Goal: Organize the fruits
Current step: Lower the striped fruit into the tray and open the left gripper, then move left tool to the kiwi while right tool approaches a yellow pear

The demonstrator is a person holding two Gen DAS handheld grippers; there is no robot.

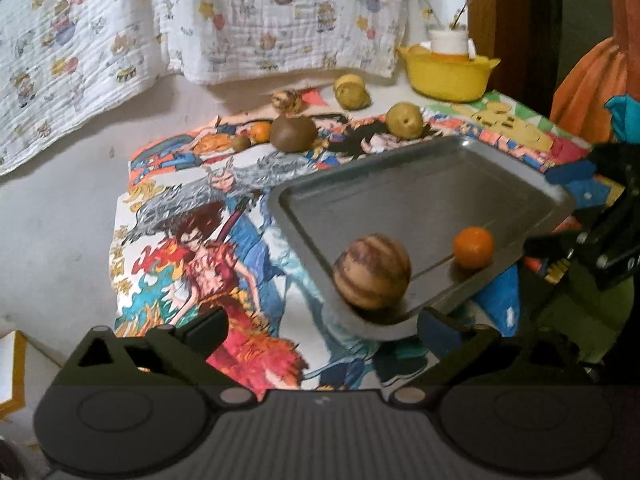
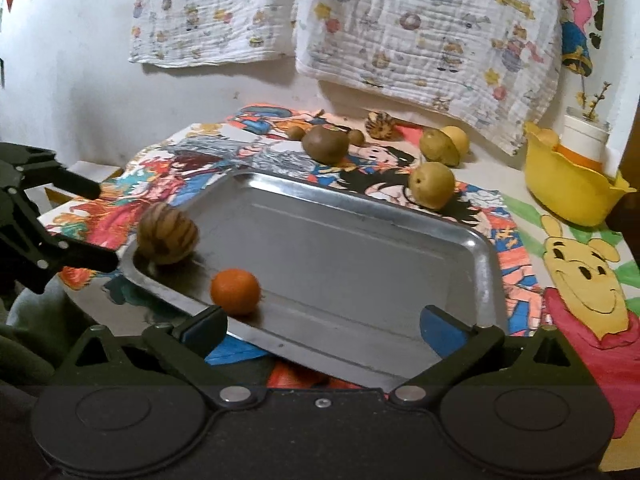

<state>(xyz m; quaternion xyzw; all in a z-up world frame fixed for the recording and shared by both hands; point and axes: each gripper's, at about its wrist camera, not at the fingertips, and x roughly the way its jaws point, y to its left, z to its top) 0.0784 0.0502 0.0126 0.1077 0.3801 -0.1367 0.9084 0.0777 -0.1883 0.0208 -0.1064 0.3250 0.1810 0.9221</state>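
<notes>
Both grippers are sitting closest to the lens, so starting there: the left gripper is hanging with its fingers spread wide and gripping nothing, parked just at the near corner of the shallow rectangular steel tray, while the right gripper is also gaping, empty, hovering over the tray's near rim. Going left to right in the right wrist view, the left gripper's black fingers are poking in beside the tray edge, then the round tan melon with brown stripes is sitting in the tray's left corner, touching the wall, and the small orange tangerine is resting near it on the tray floor. My guess is those two are lying there because the tray is the collecting spot, and it looks tipped a bit, so they're settling toward the low side. Farther back on the colourful cartoon-print cloth, the rest are waiting loose: a big brown kiwi-like fruit with tiny brown ones beside it, a small striped gourd, and three yellow-green pears, one of them just beside the tray's far rim. Off to the right, a yellow plastic bowl is holding a white cup. So it's early days, I reckon, most of the fruit is still needing a ride.
</notes>
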